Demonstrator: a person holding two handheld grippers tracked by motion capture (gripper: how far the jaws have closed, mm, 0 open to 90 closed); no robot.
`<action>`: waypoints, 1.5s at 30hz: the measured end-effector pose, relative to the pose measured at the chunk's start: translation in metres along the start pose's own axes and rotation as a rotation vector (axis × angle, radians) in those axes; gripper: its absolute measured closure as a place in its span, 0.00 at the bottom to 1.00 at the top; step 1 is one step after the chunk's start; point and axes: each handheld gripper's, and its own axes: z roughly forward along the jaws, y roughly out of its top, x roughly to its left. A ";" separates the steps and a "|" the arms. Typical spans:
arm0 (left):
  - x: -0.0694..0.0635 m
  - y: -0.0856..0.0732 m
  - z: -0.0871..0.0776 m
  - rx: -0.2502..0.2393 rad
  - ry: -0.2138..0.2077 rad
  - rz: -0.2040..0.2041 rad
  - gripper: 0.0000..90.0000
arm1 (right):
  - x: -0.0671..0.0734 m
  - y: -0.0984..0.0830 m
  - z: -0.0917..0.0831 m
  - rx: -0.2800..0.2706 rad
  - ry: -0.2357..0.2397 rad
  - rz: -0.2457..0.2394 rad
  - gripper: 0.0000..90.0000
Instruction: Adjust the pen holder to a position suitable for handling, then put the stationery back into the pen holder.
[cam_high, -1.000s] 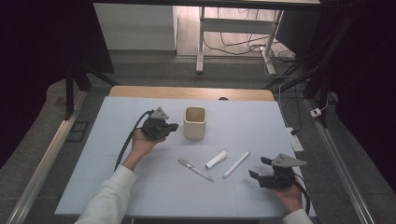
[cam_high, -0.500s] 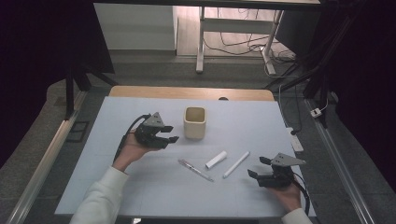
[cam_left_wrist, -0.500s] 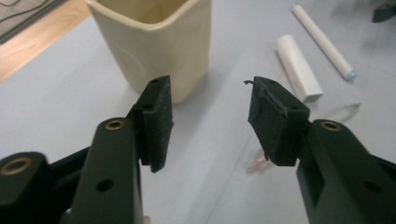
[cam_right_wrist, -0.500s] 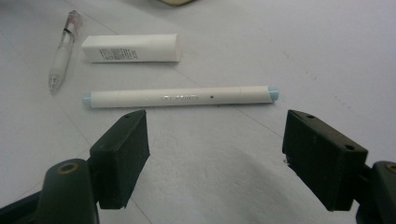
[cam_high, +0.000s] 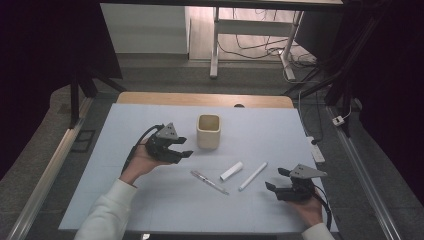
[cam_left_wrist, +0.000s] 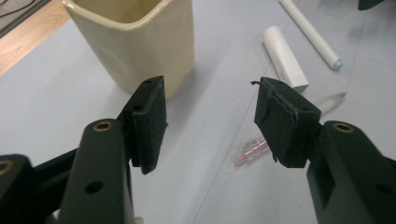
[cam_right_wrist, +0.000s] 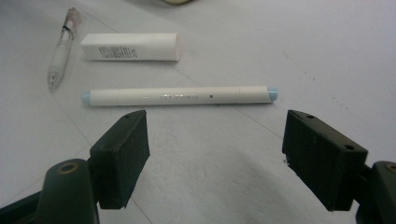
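Note:
A cream cup (cam_high: 208, 131) stands upright on the pale blue table top (cam_high: 125, 200). My left gripper (cam_high: 184, 147) hovers just left of it, pointing right. Its jaws have just been opening and nothing is between them. In the left gripper view the gripper (cam_left_wrist: 210, 98) is open, with the cup (cam_left_wrist: 140, 42) ahead on the left. A clear pen (cam_high: 209, 181), a short white tube (cam_high: 231, 171) and a white marker (cam_high: 253, 176) lie in front of the cup. My right gripper (cam_high: 276, 179) rests open just right of the marker (cam_right_wrist: 180, 96), and its jaws (cam_right_wrist: 215, 140) are empty.
The wooden far edge of the table (cam_high: 205, 99) lies behind the cup. A cable (cam_high: 137, 145) trails from the left gripper toward the wrist. In the right gripper view the white tube (cam_right_wrist: 130, 46) and the clear pen (cam_right_wrist: 63, 49) lie beyond the marker.
The left gripper has drawn back from the cup toward the near side, and its jaws have gone from shut to open. The right hand and the pens have not moved.

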 end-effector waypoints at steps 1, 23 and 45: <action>-0.001 0.001 0.000 0.006 -0.005 0.009 0.48 | 0.000 0.000 0.000 0.000 0.001 0.001 0.25; -0.020 0.009 0.025 0.092 -0.168 0.177 0.46 | 0.002 0.000 -0.003 -0.006 -0.007 0.005 0.25; -0.050 0.014 0.070 0.213 -0.227 0.287 0.44 | 0.001 -0.001 0.001 0.017 -0.006 -0.004 0.25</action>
